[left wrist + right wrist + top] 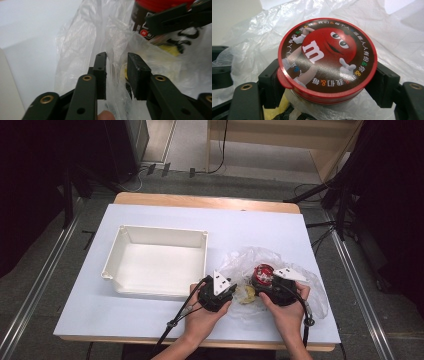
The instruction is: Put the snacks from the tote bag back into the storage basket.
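High view, near edge of the white table (150, 320): two forearms come in from the bottom, left gripper (223, 296) and right gripper (264, 283) close together near the front right part, both at a crumpled clear plastic bag (280, 265). Hands and grey plates cover most of both jaw sets there.

Left gripper view: jaws stand narrowly apart, a fold of bag film between the pads; film touches the left pad (101, 72), but whether the right pad (136, 72) presses it is hard to tell. A fingertip is cut off at the bottom edge. Something yellow (172, 50) inside the bag is blurred, can't be named.

Right gripper view: jaws clamp a round candy tub, one pad on each side of its body just under the red M&M's lid (327, 57). The tub's lower part is hidden by film and the jaws; the tub stands upright, still partly in the bag.

Farther back, left of the bag, a white plastic tray (122, 270) sits near the table's middle-left. Beyond the far edge, floor and cables, dim.
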Demonstrator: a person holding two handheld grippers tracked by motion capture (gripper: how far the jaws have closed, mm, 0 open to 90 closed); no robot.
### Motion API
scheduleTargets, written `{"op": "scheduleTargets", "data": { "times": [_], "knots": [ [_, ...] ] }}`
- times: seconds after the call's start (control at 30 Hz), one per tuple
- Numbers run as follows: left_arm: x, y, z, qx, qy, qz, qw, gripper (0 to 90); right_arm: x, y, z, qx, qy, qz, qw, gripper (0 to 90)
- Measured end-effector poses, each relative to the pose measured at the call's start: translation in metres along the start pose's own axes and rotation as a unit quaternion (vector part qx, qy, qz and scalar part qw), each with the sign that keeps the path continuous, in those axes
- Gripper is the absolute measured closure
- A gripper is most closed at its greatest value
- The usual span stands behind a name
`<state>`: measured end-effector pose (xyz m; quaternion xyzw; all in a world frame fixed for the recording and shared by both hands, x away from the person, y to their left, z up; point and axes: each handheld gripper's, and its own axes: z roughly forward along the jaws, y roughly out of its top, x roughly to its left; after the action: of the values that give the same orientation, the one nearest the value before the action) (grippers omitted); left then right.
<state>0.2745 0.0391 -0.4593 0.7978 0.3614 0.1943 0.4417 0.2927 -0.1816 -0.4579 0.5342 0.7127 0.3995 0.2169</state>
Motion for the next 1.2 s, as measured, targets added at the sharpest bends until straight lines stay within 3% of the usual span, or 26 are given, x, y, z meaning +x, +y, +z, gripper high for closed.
{"op": "scheduleTargets", "data": {
  "times": [0.37, 0.53, 0.77, 0.9, 1.2],
  "knots": [
    [0.020, 0.006, -0.034, -0.025, -0.046, -0.019, 0.9984, 41.7, 0.002, 0.006, -0.011, -0.016, 0.008, -0.009, 0.9998, 26.1],
    [0.025, 0.002, -0.045, -0.041, -0.043, -0.010, 0.9982, 25.4, 0.002, 0.008, -0.012, -0.015, 0.010, -0.011, 0.9998, 26.1],
    [0.031, -0.002, -0.066, -0.073, -0.062, -0.024, 0.9951, 13.7, 0.003, 0.009, -0.014, -0.018, 0.015, -0.016, 0.9996, 26.1],
    [0.038, -0.002, -0.075, -0.076, -0.057, -0.021, 0.9952, 10.9, 0.005, 0.010, -0.015, -0.018, 0.018, -0.020, 0.9995, 26.1],
    [0.070, -0.021, -0.088, -0.072, -0.040, -0.028, 0.9962, 3.3, 0.006, 0.013, -0.018, -0.019, 0.021, -0.026, 0.9993, 26.1]
  ]
}}
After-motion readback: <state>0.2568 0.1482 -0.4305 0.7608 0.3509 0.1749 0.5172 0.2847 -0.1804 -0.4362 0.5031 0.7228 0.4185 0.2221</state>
